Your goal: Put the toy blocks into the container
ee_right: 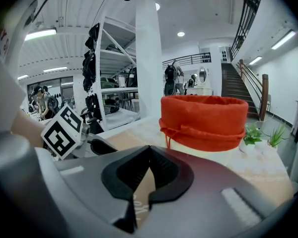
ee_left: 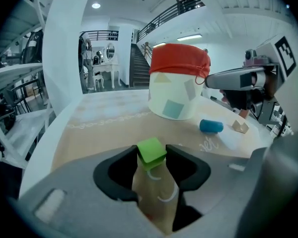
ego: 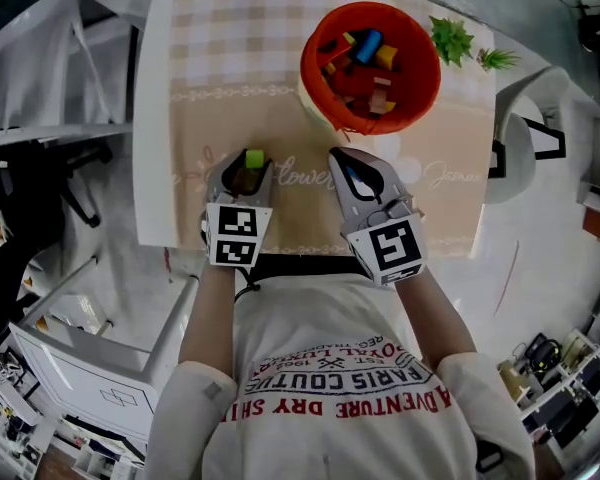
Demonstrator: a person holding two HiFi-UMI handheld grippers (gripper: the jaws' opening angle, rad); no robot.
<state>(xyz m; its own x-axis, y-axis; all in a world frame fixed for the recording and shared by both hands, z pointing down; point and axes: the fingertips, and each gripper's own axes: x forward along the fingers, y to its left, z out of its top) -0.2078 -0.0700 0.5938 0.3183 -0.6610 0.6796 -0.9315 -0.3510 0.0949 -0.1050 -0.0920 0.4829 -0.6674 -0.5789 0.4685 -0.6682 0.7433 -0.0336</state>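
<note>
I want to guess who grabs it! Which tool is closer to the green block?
Left. The left tool has the green block pinched between its jaws; the right tool sits shut and empty, off to the block's right.

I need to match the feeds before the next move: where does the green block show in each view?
Head view: green block left of centre, at the tips of the left gripper.
Left gripper view: block low centre, gripped between the jaws.
Right gripper view: not in it.
Shared landmark: the red-rimmed container, upper right in the head view, upper centre in the left gripper view, right of centre in the right gripper view.
</note>
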